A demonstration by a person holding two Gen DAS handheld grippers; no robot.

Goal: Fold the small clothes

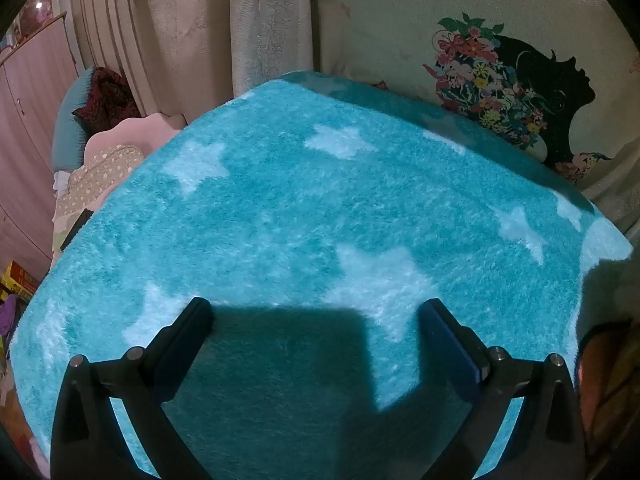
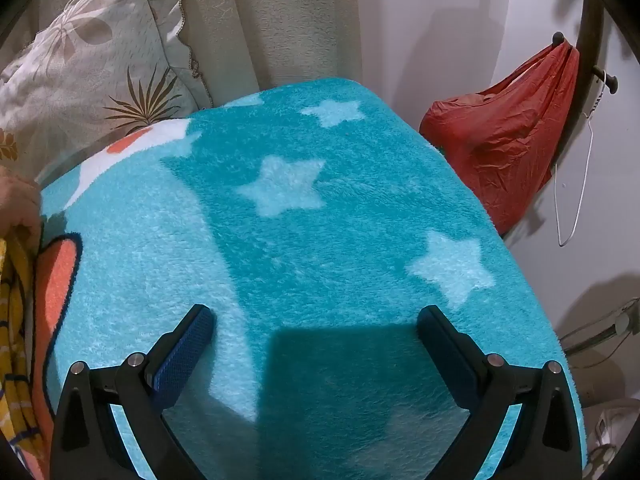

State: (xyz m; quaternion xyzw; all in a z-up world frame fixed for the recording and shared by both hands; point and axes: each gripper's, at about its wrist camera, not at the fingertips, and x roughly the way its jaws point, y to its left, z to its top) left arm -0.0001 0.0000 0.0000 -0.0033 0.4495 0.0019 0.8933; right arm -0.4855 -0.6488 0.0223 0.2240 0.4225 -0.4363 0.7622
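Both hand-held grippers hang above a fluffy turquoise blanket with pale stars, and each has its two black fingers spread wide apart with nothing between them. In the left wrist view the left hand-held gripper sits at the bottom of the frame, its square shadow falling on the blanket between the fingers. A cushion printed with a black silhouette and coloured flowers stands at the upper right, pale curtains hang at the top centre, and a pink cupboard fills the left edge. A dark red patterned pillow lies at the upper left beyond the blanket's edge.

In the right wrist view the right hand-held gripper also sits at the bottom, blue pads showing on the inner faces of its fingers. The blanket carries an orange and white pattern toward the left. A yellow striped garment is bunched at the left edge of the frame, beside the blanket, with a bare hand resting just above it. A floral pillow leans at the upper left, and a red bag hangs from a hook at the right against the white wall.
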